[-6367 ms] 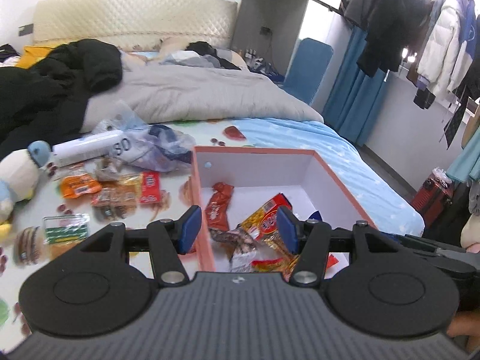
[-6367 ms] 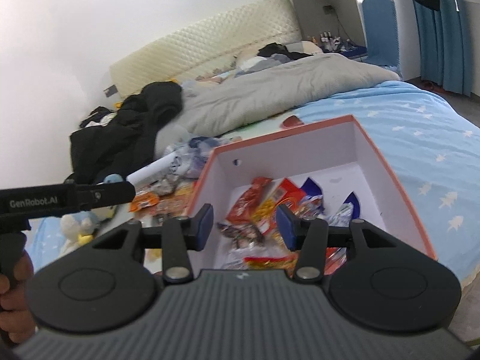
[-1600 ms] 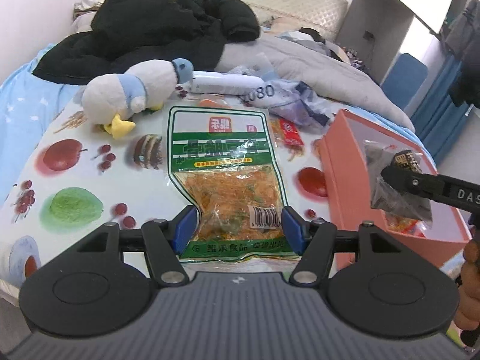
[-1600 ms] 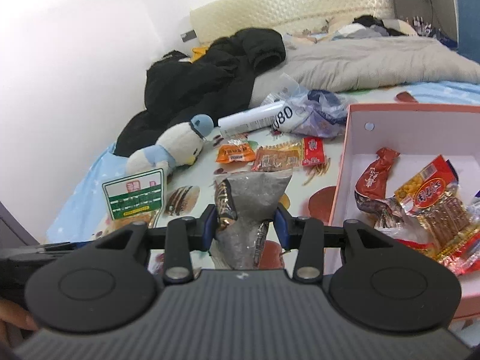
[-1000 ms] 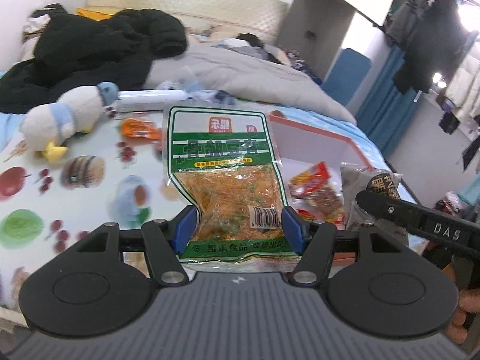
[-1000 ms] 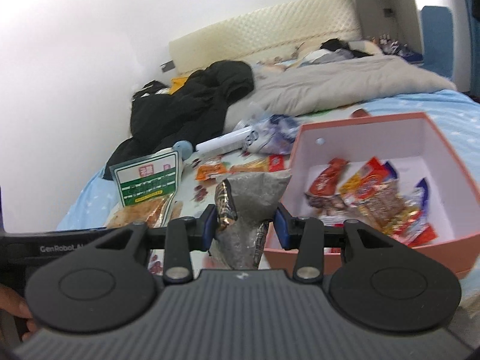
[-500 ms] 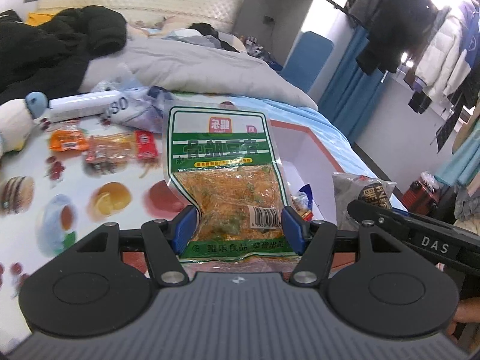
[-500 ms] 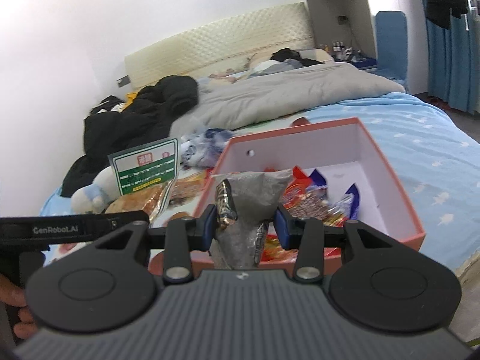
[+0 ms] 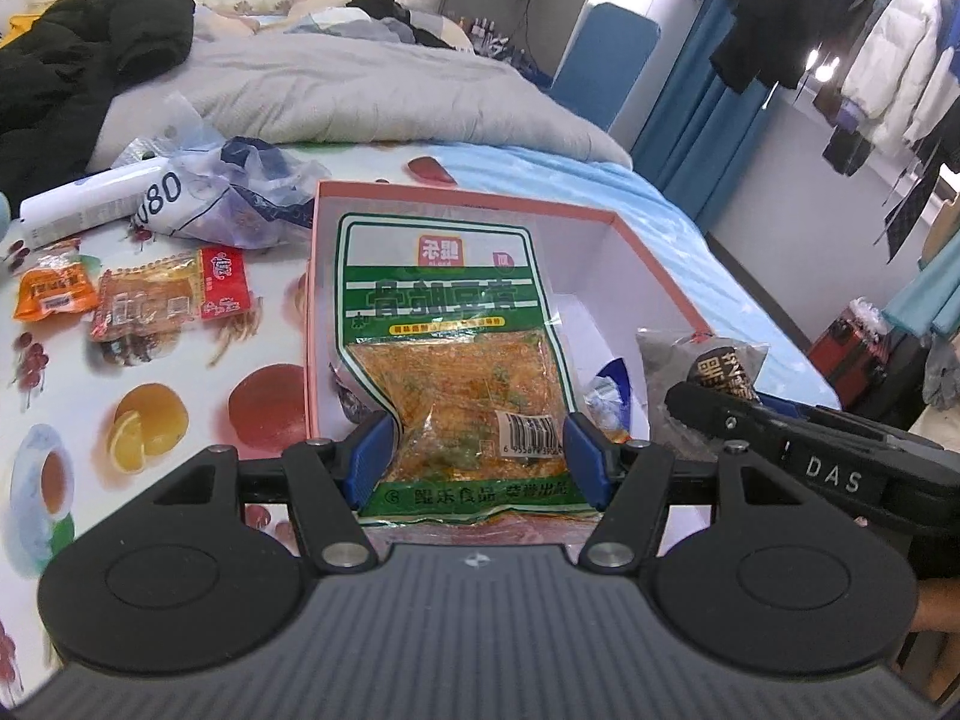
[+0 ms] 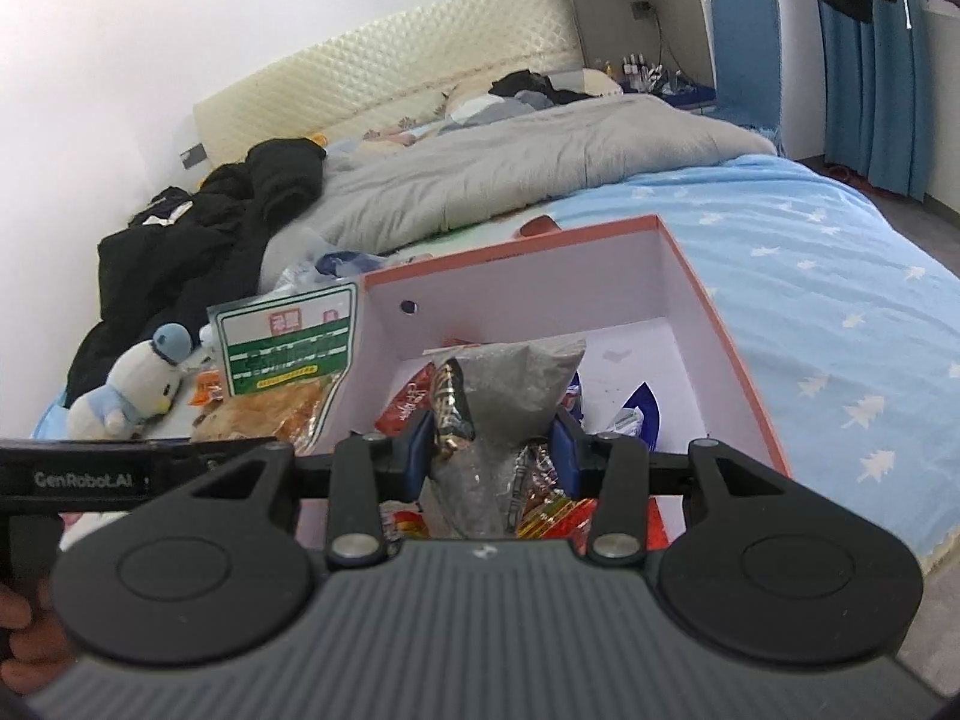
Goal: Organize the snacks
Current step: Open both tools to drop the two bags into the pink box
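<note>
Pouch [image 9: 447, 360] green-white, left claw [image 9: 474, 456] clamped | grey packet [image 10: 507, 396] pinched by right claw [image 10: 495, 450]

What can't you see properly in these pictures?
- Left wrist view: most snacks inside the pink box are hidden behind the green packet.
- Right wrist view: the grey packet covers the box's snacks too.
- Right wrist view: the green packet's writing is blurred.

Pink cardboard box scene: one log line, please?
left gripper: green-labelled snack bag | right gripper: grey foil pouch | both above pink cardboard box
</note>
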